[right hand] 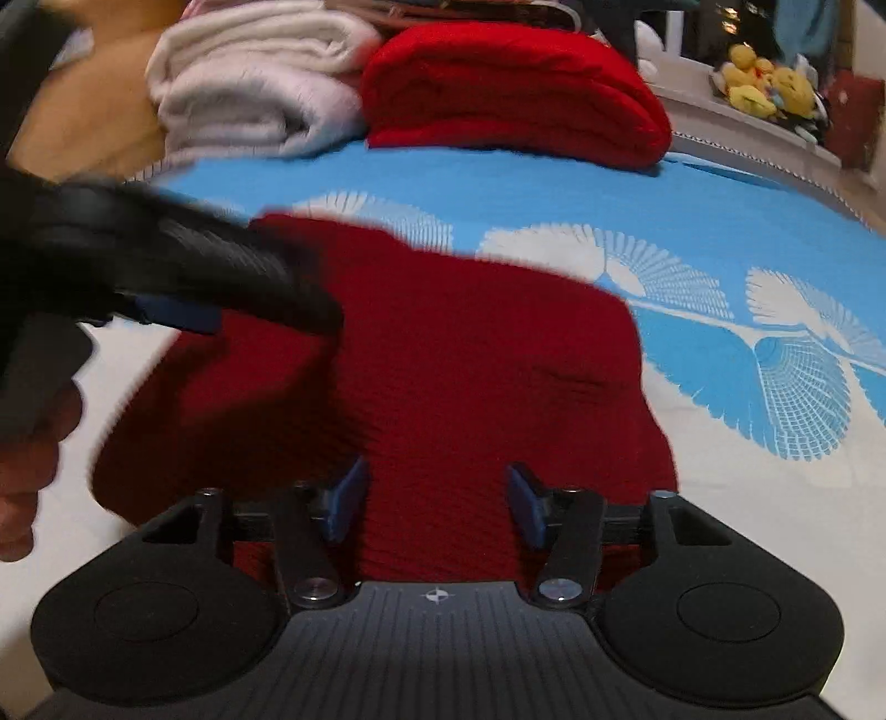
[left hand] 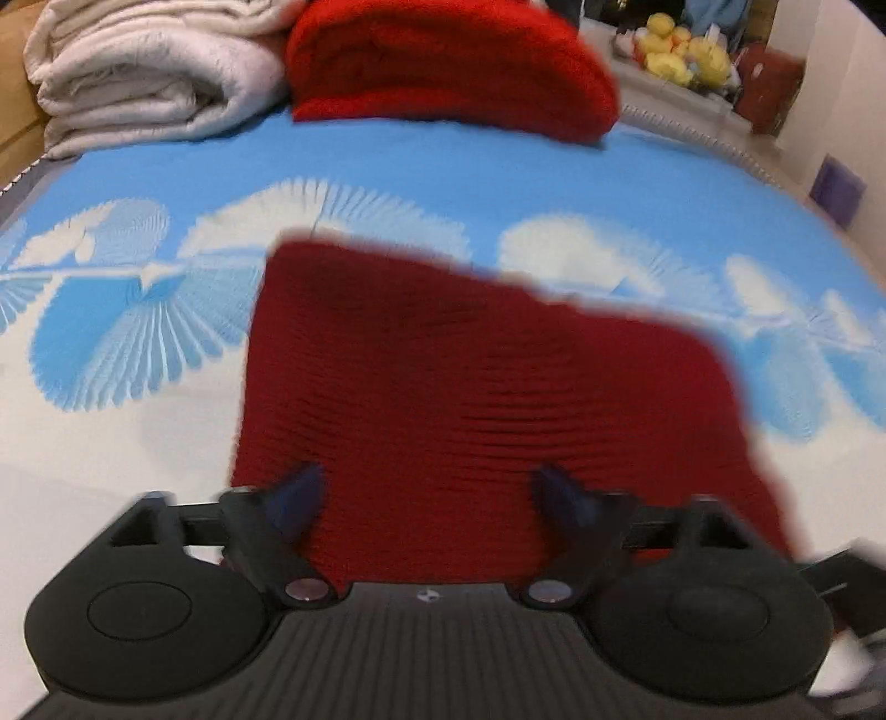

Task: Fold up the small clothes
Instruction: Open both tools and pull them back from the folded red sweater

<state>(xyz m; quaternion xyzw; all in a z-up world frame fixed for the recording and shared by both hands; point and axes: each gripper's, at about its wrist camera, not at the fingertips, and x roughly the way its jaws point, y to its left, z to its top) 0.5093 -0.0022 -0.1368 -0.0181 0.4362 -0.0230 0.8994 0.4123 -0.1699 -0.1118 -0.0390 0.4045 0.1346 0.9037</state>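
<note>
Looking along the left wrist view: the left claw [left hand: 426, 493] is spread wide, nothing pinched, and is held low over the near edge of the dark red knit garment [left hand: 470, 387]. The garment lies flat on the bed [left hand: 498, 166], roughly mid-bed, with its far edge ragged and stepped; the frame is motion-blurred, so the seams cannot be made out. At the far edge of the bed a folded bright red blanket [left hand: 443, 66] is seen beside a folded white blanket [left hand: 149, 72]. Yellow plush toys [left hand: 681, 52] are seen beyond the bed's far right corner.

Right wrist view: the right claw [right hand: 437, 498] is likewise spread and empty, just over the garment's [right hand: 470, 360] near edge. The left claw [right hand: 177, 277] is seen blurred over the garment's left part; contact with the cloth cannot be told. The garment's far right corner is seen rounded, with a small crease near the right side.

Judged step: between folds, with the garment apparently already folded at least partly and no grip set. For the next move, an edge or corner pair would need to be pinched by both claws and carried across evenly, so the knit is not bunched.
</note>
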